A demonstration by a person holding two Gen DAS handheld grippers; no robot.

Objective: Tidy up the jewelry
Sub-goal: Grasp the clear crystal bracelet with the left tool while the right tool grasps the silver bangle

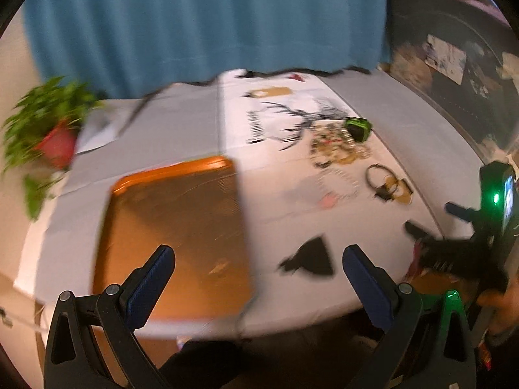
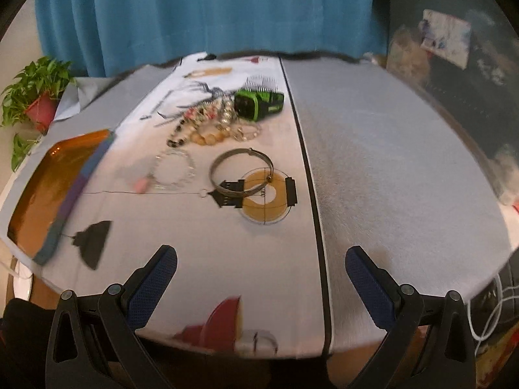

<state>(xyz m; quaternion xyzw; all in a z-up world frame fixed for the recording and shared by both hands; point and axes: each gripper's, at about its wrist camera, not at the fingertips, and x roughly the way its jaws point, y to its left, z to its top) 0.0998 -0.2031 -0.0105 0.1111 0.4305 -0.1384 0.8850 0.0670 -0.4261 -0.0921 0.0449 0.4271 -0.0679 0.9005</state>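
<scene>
Left wrist only: right gripper (image 1: 428, 223).

Bare white cloth (image 2: 201, 259) lies ahead of both spread grippers; the metal bangle (image 2: 241, 170) and bead pile (image 2: 211, 123) crowd twelve o'clock, the orange tray (image 2: 55, 175) ten.

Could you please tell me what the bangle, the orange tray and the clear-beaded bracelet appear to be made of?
Bangle: likely metal, a thin grey band with a dull sheen and a small hinge. Orange tray: probably glossy plastic, with a bright highlight on its rim. Clear-beaded bracelet: glass or clear plastic beads, see-through and glinting; blur leaves it open.
</scene>
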